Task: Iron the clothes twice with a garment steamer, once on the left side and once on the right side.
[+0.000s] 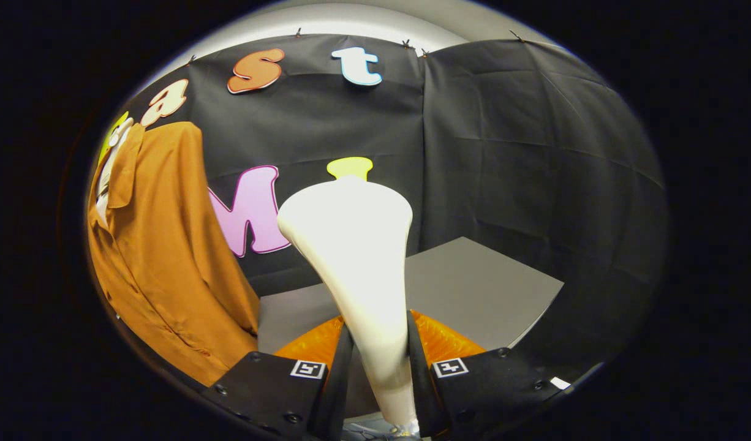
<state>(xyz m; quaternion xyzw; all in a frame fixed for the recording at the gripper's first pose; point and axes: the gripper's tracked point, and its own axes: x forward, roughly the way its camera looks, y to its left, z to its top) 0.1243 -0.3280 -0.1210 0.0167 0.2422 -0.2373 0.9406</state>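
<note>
Claw is clamped on the garment steamer: both my fingers press the narrow neck of its white body from either side, no gap visible. Steamer stands upright between the fingers, widening above them into a broad rounded head that points up and away from me toward the black cloth wall. Its lower end runs down between the finger bases; can't tell what's below. Orange shirt hangs on a white form well off to the left of the steamer, collar at the top, button placket running down the front, hem reaching down beside my left finger. Steamer head and shirt are apart, not touching. Grey tabletop lies beyond the fingers, behind and right of the steamer.
</note>
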